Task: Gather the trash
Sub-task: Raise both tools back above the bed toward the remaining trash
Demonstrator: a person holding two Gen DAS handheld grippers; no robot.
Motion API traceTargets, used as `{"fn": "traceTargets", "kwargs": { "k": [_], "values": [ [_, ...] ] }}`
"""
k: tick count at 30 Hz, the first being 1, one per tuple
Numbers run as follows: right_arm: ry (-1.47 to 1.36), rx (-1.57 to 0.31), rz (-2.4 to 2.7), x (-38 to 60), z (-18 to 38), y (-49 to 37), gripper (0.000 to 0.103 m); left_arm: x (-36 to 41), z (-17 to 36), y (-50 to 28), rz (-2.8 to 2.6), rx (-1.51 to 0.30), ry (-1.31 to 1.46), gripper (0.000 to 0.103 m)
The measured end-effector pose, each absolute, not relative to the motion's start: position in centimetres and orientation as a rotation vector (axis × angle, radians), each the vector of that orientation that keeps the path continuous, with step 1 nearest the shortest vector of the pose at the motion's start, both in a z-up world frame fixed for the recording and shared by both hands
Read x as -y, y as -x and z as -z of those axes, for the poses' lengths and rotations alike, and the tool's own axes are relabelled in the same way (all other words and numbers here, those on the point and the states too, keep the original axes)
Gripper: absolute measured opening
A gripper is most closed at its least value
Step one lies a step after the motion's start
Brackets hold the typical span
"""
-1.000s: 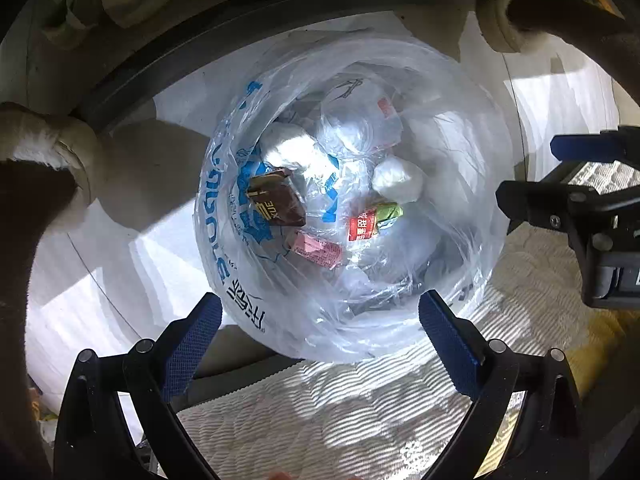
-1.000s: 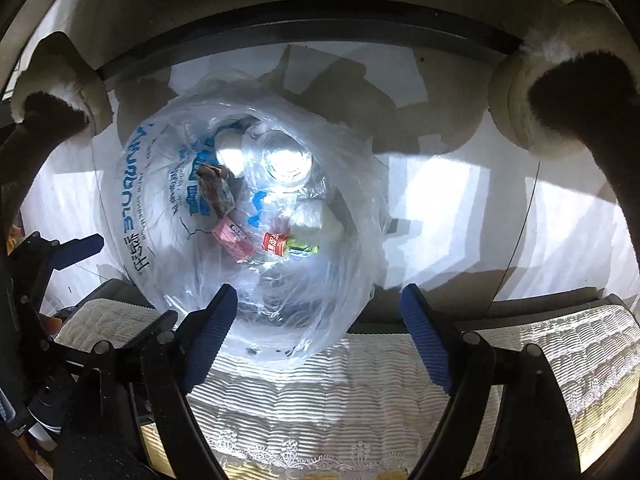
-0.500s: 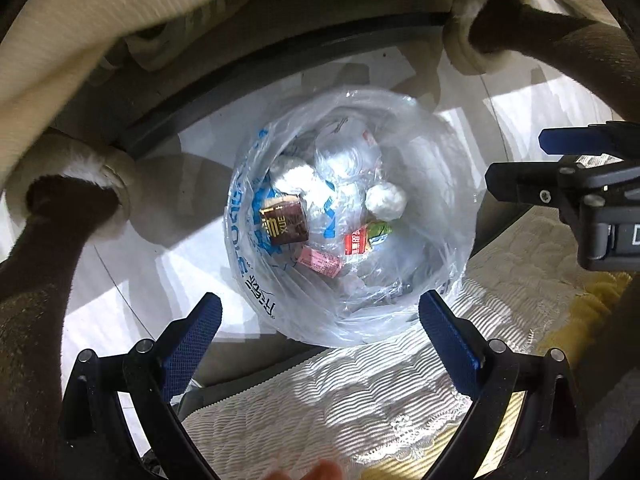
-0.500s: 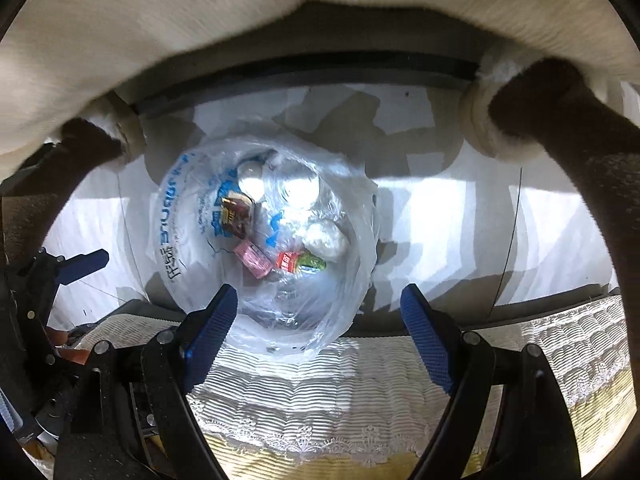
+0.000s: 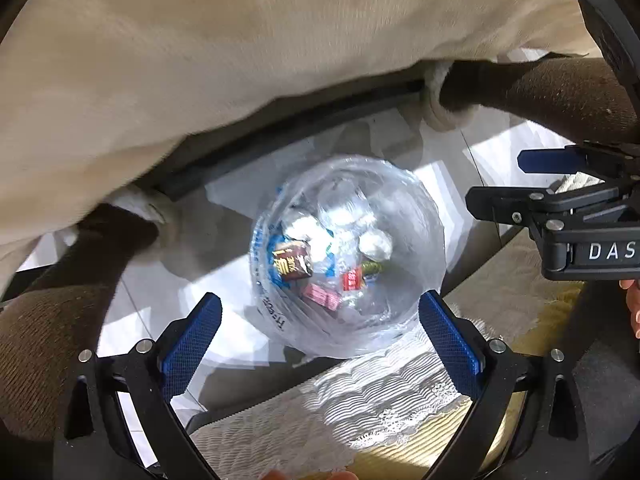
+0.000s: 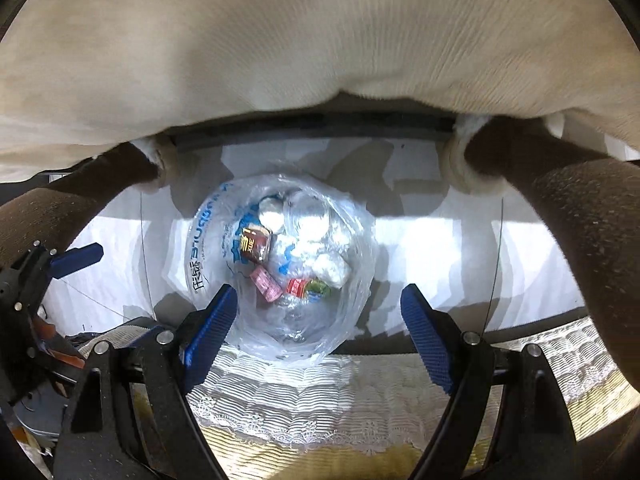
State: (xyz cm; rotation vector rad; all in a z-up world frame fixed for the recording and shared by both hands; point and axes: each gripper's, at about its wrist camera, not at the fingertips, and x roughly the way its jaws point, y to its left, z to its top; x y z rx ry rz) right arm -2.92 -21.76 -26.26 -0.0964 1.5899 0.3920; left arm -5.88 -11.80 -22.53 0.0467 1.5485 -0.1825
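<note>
A clear plastic trash bag with blue print [image 5: 416, 216] stands open on the white floor, seen from above; it also shows in the right wrist view [image 6: 208, 240]. Inside lie a brown wrapper [image 5: 292, 266], a pink wrapper [image 5: 322, 297], a red-and-green wrapper [image 5: 354, 279] and crumpled white paper [image 5: 374, 244]. My left gripper [image 5: 320, 340] is open and empty, high above the bag's near edge. My right gripper [image 6: 318, 338] is open and empty above the same bag; it shows at the right of the left wrist view [image 5: 560, 184].
A white lace-edged cloth over a yellow surface [image 6: 340, 400] lies below both grippers. A person's brown-trousered legs [image 6: 580, 216] with white socks flank the bag. A cream garment [image 6: 300, 40] fills the top of both views.
Both grippers have risen and pulled back from the bag, which looks smaller now. The cream garment has come into view at the top.
</note>
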Motion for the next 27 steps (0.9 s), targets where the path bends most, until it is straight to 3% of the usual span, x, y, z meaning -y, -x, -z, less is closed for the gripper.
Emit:
{"fn": "traceTargets", "kwargs": {
  "k": [7, 25, 27],
  "values": [
    [0.089, -1.483, -0.413, 22.3, 22.9, 4.2, 0.083, 11.6, 19.0, 7.1, 0.144, -1.443, -0.055, 0.097],
    [0.091, -1.121, -0.508, 23.7, 13.4, 6.7, 0.083, 8.4, 9.8, 11.3, 0.006, -0.977, 0.072, 0.097],
    [0.083, -1.078, -0.521, 24.0, 12.2, 6.1, 0.099, 7.6, 9.0, 11.4, -0.011, -0.932, 0.114, 0.097]
  ]
}}
